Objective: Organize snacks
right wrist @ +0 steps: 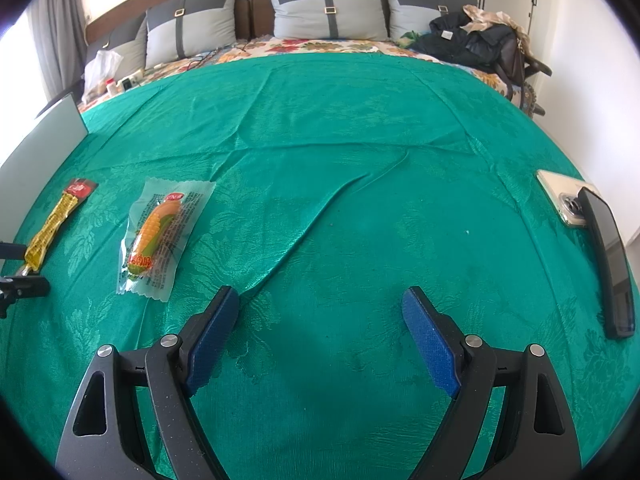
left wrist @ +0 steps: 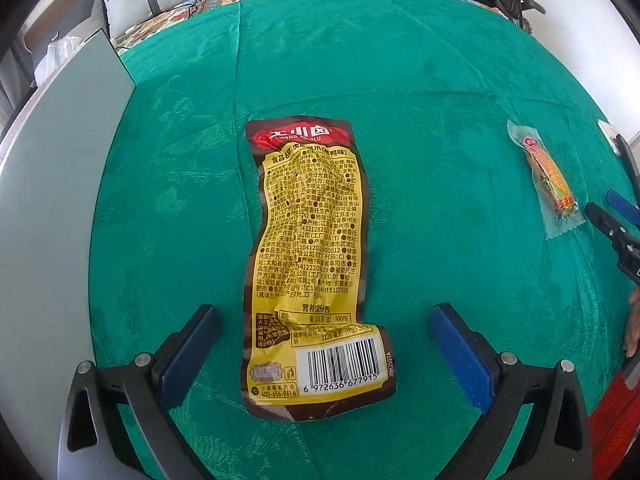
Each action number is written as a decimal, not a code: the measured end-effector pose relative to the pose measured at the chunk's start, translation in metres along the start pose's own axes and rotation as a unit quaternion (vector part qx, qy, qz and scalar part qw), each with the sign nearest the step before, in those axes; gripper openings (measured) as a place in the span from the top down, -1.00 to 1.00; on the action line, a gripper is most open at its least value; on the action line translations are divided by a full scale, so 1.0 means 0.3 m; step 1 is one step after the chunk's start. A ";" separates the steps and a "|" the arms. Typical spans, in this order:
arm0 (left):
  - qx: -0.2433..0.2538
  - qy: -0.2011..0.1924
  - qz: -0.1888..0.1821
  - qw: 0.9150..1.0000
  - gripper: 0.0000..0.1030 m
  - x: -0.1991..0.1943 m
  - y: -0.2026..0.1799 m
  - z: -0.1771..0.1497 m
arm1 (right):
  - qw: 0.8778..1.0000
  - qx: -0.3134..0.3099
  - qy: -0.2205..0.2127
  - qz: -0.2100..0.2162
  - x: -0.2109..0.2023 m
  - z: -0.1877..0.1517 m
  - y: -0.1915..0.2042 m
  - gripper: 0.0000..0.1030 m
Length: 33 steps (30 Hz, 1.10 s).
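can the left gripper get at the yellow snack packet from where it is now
Probably yes. The left gripper is open, with its jaws on either side of the yellow snack packet, which lies flat on the green cloth. Nothing lies between them; the corn candy packet is well off to the side.

The green bedspread [right wrist: 360, 128] is woven cloth with a slight sheen and a raised leaf pattern. The yellow snack pack [left wrist: 312, 264] is glossy, crinkly plastic film; the corn candy wrapper [right wrist: 162, 236] is clear film. Left gripper [left wrist: 324, 344] has matt black plastic arms, rough blue pads [left wrist: 460, 356] and shiny metal pins.
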<state>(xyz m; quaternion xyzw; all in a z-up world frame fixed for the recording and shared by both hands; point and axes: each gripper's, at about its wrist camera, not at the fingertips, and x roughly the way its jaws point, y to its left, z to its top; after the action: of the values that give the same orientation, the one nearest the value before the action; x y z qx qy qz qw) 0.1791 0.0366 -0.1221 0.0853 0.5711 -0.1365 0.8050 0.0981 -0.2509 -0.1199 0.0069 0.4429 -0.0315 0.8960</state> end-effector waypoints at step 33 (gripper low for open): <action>-0.036 -0.014 0.020 0.999 -0.54 -0.091 0.035 -0.204 | 0.975 0.030 0.181 0.129 -0.036 0.153 0.255 0.29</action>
<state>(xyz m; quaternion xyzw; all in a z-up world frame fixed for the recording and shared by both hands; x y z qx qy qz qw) 0.1190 0.0678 -0.1169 0.0664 0.5626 -0.1009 0.8179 0.1328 -0.1758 -0.0847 0.0965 0.5919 0.0727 0.7969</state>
